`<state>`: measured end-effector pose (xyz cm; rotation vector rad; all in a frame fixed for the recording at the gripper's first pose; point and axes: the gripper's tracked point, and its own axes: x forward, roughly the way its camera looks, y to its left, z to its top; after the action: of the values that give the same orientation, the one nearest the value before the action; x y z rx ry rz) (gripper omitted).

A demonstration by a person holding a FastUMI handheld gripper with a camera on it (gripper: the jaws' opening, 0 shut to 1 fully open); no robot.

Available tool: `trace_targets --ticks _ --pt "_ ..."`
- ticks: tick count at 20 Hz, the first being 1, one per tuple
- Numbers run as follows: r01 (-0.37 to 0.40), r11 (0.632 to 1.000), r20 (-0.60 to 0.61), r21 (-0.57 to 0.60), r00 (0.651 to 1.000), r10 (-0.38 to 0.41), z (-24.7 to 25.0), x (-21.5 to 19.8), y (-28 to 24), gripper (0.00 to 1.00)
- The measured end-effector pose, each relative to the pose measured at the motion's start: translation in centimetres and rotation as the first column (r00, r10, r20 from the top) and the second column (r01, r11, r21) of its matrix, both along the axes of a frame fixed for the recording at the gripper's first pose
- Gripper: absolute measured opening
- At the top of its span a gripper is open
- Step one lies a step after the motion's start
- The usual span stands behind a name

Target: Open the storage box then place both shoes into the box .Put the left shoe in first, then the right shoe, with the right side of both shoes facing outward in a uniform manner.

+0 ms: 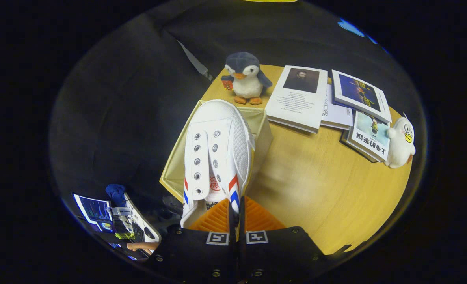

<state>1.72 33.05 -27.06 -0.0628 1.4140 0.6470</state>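
Observation:
A white canvas shoe (217, 154) with red and blue side stripes and empty eyelets hangs toe-forward from my gripper (236, 215). Both fingers are pressed together on the right side wall of the shoe near its heel opening. The shoe hovers over the pale yellow storage box (261, 130), which stands open at the left edge of the wooden table (316, 185). The shoe covers most of the box's inside, so I cannot tell what lies in it.
Beyond the box stands a plush penguin (246, 79). Several books (300, 96) lie to its right, with a white plush duck (400, 144) past them. To the left, below the table, a desk with a monitor (95, 211) and a person's hand (140, 246) shows.

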Motion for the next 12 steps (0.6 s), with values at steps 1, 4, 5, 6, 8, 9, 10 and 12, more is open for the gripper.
trace_targets --ticks 1,4,5,6,8,9,10,12 --pt "-0.003 1.0 -0.008 -0.002 1.0 0.003 -0.3 0.1 1.0 0.02" --pt "-0.017 1.0 -0.027 -0.022 1.0 0.016 -1.3 0.4 3.1 0.02" --pt "-0.021 0.999 -0.03 -0.032 0.999 0.02 -1.7 0.5 3.6 0.02" --pt "-0.026 0.999 -0.033 -0.043 0.999 0.025 -2.3 0.6 4.1 0.02" --pt "-0.038 0.997 -0.04 -0.063 0.999 0.035 -3.0 0.6 4.8 0.02" --pt "-0.041 0.997 -0.043 -0.072 0.998 0.038 -3.3 0.8 5.0 0.02" --pt "-0.046 0.996 -0.042 -0.08 0.998 0.043 -3.6 0.7 5.2 0.02" --pt "-0.057 0.994 -0.034 -0.095 0.998 0.054 -3.9 0.9 5.3 0.02"
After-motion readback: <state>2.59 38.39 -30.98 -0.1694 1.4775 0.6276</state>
